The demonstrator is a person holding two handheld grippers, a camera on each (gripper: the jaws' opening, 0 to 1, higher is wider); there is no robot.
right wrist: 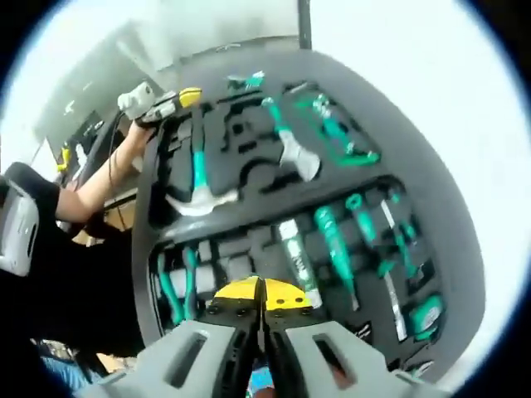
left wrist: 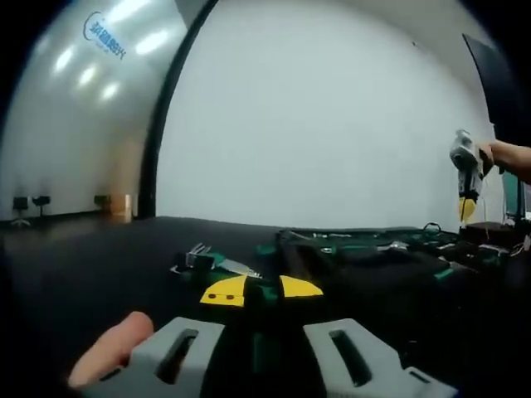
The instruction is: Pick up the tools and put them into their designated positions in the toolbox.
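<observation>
The open black toolbox (right wrist: 431,207) has foam slots holding a hammer (right wrist: 197,195), a hatchet (right wrist: 290,149), screwdrivers (right wrist: 332,245) and other teal-handled tools. My right gripper (right wrist: 264,295) hovers over its near edge, yellow tips pressed together with nothing seen between them. It also shows in a hand at the far right (left wrist: 466,203). My left gripper (left wrist: 263,290) is low over the black table; its yellow tips stand slightly apart with a green-handled tool (left wrist: 265,292) between them. The left gripper (right wrist: 187,98), held by a hand, is beside the box's far corner.
A loose metal tool with a green grip (left wrist: 211,261) lies on the black table (left wrist: 99,265) ahead of the left gripper, next to the toolbox (left wrist: 373,257). A person's arm (right wrist: 99,186) reaches along the box's left side. A white wall stands behind the table.
</observation>
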